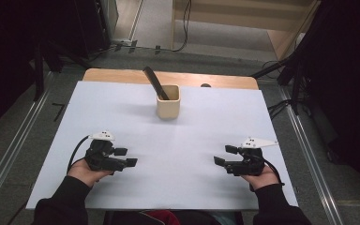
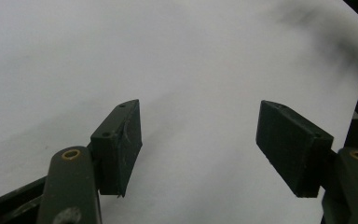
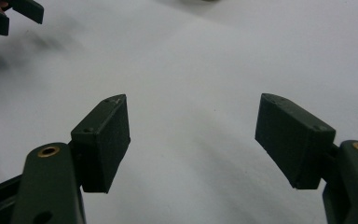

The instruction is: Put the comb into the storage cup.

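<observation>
matte black left gripper and right gripper rest on the smooth white table sheet, jaws apart, gripping nothing. well beyond them stands a square cream cup holding a dark flat comb.

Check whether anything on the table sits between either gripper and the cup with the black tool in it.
Nothing visible does. Bare white table lies between the left gripper, the right gripper and the beige cup holding the black tool. Both grippers are open and empty.
</observation>
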### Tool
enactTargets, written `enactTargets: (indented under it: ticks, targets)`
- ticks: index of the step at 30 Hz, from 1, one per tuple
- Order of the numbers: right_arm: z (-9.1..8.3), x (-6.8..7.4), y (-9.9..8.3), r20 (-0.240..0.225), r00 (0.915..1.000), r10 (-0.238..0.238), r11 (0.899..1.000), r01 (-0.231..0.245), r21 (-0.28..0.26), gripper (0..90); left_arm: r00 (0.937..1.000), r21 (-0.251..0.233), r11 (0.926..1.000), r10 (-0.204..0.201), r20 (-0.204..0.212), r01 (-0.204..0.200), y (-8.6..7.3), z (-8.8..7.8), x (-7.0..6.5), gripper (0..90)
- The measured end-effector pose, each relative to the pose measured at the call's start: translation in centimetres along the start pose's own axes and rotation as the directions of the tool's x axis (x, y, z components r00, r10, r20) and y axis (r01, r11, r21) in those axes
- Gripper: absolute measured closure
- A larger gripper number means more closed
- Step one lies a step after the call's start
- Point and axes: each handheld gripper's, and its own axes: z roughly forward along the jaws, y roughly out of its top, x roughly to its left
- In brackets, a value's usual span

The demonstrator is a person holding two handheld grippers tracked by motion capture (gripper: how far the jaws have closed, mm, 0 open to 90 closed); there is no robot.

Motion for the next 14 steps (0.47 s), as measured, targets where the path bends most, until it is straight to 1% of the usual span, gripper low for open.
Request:
enactTargets:
  ticks: [11,13,14]
  targets:
    - [0.09,0.03,0.0,-0.008,0.9999,0.008,1.0,-0.008,0.003,23.8,1.0,-0.001,1.0,0.001,0.001,-0.001,0.0,-0.03,-0.02,31.8]
    - [0.11,0.02,0.0,-0.007,1.0,0.002,1.0,-0.002,0.001,22.3,1.0,-0.001,1.0,0.0,0.001,0.0,0.0,-0.05,0.0,31.8]
    - [0.16,-0.04,-0.03,0.0,1.0,0.001,1.0,-0.001,-0.001,19.3,1.0,0.001,1.0,-0.002,0.0,0.002,0.01,-0.06,0.0,31.8]
